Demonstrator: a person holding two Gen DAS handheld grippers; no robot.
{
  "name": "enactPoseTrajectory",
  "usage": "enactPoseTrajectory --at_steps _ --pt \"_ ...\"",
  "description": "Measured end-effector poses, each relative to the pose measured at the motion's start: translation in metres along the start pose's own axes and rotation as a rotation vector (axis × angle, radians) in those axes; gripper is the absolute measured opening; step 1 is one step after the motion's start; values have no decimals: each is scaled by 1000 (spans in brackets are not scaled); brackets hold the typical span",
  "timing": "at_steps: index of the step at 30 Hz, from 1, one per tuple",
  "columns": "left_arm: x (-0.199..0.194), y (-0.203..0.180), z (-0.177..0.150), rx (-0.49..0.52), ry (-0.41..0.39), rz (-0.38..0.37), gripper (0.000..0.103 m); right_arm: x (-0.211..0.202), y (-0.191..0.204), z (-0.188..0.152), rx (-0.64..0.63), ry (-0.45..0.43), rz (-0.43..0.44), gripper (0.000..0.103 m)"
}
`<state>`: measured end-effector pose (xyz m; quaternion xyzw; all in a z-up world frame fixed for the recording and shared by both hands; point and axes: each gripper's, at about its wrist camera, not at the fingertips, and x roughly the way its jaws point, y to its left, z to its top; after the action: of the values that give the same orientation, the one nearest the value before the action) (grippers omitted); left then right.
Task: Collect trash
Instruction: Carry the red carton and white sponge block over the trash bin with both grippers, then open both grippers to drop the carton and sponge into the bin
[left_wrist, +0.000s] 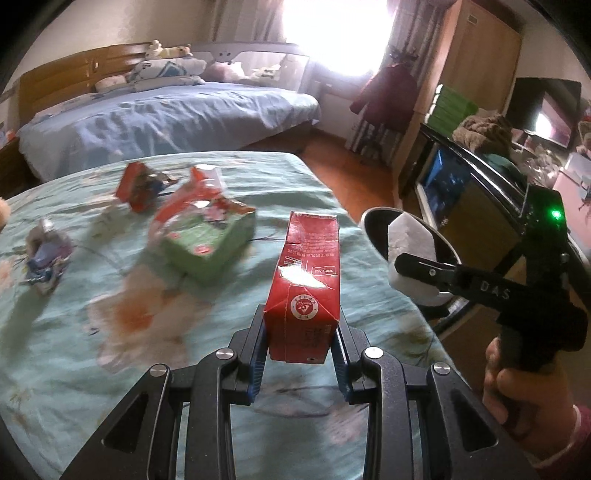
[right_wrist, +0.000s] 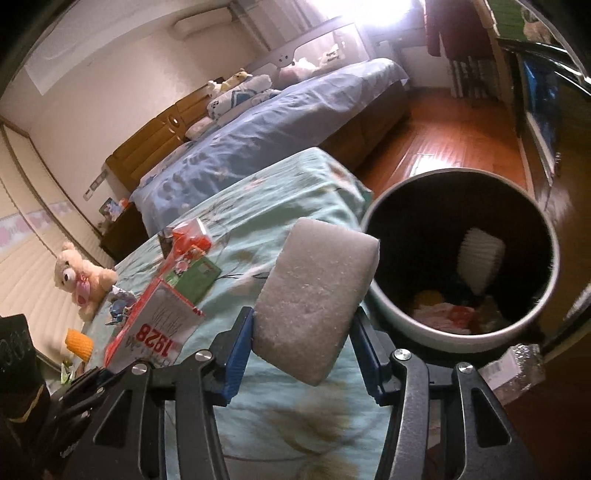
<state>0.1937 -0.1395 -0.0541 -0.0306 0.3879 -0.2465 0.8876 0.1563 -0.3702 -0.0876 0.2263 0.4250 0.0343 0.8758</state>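
My left gripper is shut on a red milk carton and holds it above the green-covered table. My right gripper is shut on a white foam block, held beside the rim of a round trash bin that has trash and a white brush inside. The right gripper and foam block also show in the left wrist view, in front of the bin. The carton appears at the left of the right wrist view.
On the table lie a green box with torn wrappers, a red packet and a crumpled wrapper. A teddy bear sits at the table's far side. A blue bed, wooden floor and a TV cabinet lie beyond.
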Motion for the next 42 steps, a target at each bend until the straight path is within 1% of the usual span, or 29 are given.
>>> enactPoseTrajectory --at_steps 7,20,27,32,42 --pt "24 -29 12 50 20 -22 30 -13 -30 4 36 -16 -36 53" --pt "73 -66 37 126 39 -52 30 -27 -79 17 90 -31 -84 53" --pt "95 -85 45 161 49 -59 30 -23 -95 25 102 -21 -99 54" --pt "110 -91 50 169 69 -65 30 -19 -102 28 101 -13 -113 54" --pt "125 -105 60 184 83 -69 30 -9 -115 34 97 8 -140 54"
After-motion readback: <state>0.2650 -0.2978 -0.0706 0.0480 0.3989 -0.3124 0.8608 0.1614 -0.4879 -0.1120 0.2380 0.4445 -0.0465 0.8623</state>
